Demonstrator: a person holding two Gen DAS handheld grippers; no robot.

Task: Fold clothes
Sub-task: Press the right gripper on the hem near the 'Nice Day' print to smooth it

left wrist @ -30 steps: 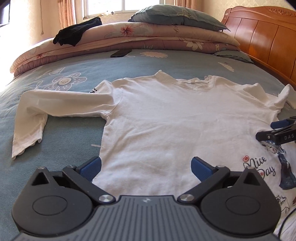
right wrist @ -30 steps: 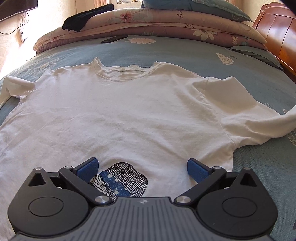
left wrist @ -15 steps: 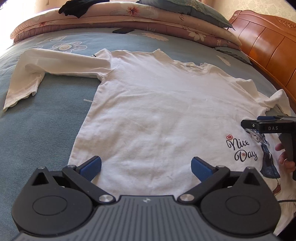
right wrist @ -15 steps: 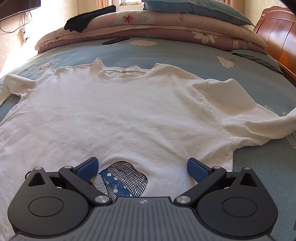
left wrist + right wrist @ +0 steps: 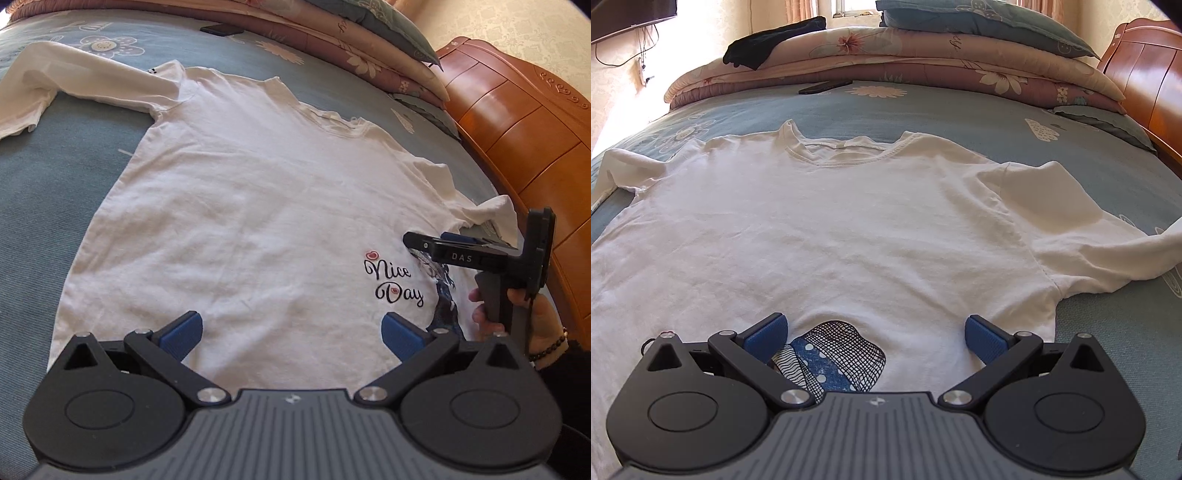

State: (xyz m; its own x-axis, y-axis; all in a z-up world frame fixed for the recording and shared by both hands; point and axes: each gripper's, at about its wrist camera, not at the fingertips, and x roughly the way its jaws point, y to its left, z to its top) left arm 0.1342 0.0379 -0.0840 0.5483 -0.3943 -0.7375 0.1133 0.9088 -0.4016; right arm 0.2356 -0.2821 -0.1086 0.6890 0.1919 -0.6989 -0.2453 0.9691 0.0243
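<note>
A white long-sleeved shirt (image 5: 258, 206) lies flat, front up, on the blue bedspread, with "Nice Day" lettering (image 5: 393, 282) and a blue figure print (image 5: 831, 358) near its hem. My left gripper (image 5: 291, 332) hovers open above the hem's left part, nothing between its blue pads. My right gripper (image 5: 873, 334) is open too, low over the print; in the left wrist view the right gripper (image 5: 436, 243) shows from the side, held by a hand (image 5: 532, 317). One sleeve (image 5: 55, 85) stretches left, the other sleeve (image 5: 1089, 236) lies bunched at the right.
Folded floral quilts (image 5: 886, 55) and a blue pillow (image 5: 979, 18) are stacked along the far side. A black garment (image 5: 772, 42) lies on the quilts, a dark phone (image 5: 823, 86) on the bedspread (image 5: 960, 110). A wooden headboard (image 5: 517, 122) borders the right.
My left gripper has risen and tilted down and to the right, so the shirt's hem and print now fill its view. My right gripper has crept slightly back and stays open.
</note>
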